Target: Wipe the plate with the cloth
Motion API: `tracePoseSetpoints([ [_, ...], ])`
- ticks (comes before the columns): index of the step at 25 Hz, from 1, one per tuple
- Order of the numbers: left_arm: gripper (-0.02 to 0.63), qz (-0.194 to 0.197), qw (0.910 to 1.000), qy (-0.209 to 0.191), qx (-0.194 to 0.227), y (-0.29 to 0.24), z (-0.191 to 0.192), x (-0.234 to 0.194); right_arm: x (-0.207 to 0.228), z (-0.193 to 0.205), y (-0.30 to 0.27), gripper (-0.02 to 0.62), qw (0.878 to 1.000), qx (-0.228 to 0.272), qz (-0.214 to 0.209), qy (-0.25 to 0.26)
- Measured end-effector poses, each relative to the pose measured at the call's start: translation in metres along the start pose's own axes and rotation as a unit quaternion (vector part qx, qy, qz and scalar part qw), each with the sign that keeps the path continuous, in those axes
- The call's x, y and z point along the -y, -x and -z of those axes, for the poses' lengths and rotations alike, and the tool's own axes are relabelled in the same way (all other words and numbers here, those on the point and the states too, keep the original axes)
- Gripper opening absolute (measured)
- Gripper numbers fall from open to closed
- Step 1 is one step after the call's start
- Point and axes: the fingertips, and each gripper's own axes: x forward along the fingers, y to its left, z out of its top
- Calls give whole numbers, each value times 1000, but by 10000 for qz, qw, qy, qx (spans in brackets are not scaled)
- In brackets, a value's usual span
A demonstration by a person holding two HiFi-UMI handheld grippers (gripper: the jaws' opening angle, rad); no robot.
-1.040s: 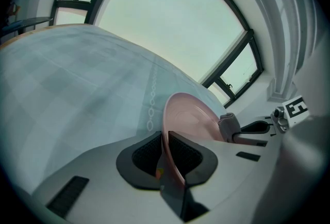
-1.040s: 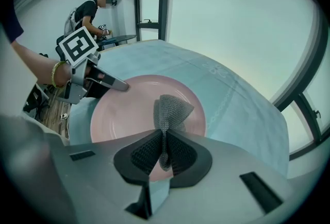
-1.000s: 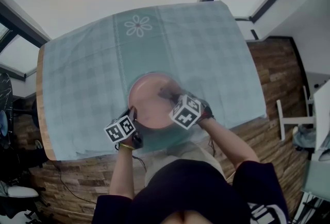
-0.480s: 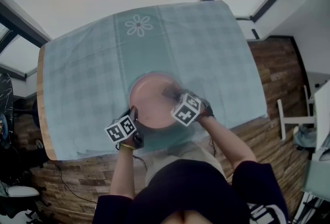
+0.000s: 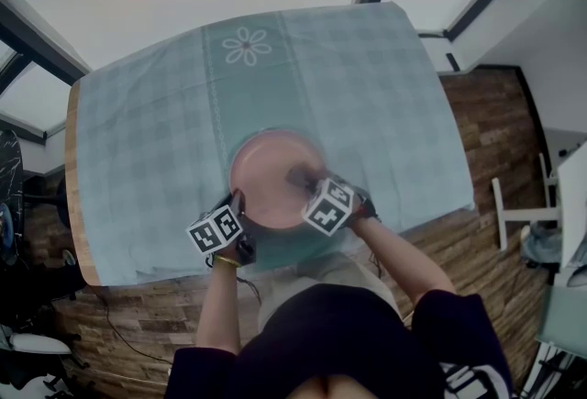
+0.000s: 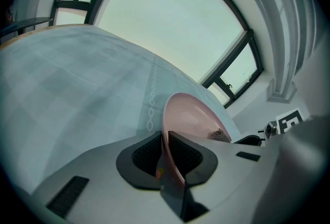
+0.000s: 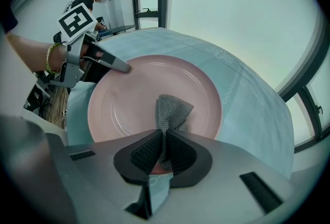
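Observation:
A pink plate lies near the front edge of the table, on a pale green checked tablecloth. My left gripper is shut on the plate's near-left rim, which runs edge-on between its pads. My right gripper is shut on a dark grey knitted cloth; the cloth's free end rests on the plate in its right half. In the right gripper view the left gripper shows at the plate's far-left rim.
The tablecloth has a white flower print at the far side. The table's wooden edge shows at the left. Wooden floor and a white stand lie to the right. The person's body is close to the front edge.
My right gripper has moved with the cloth toward me and slightly down across the plate's right half. The left gripper and the plate have stayed where they were.

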Motion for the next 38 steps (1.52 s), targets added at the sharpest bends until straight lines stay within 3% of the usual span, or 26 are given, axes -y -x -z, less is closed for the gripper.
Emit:
tracePoseSetpoints([
  [20, 54, 67, 10000, 54, 19, 1, 1, 2, -54, -3, 7, 32, 9989, 105, -458, 16],
  [28, 54, 101, 9999, 70, 11, 2, 1, 2, -66, -6, 10, 32, 9967, 259, -703, -320],
  [38, 55, 112, 9999, -23, 65, 6, 0, 3, -70, -22, 27, 32, 9935, 697, -602, -667],
])
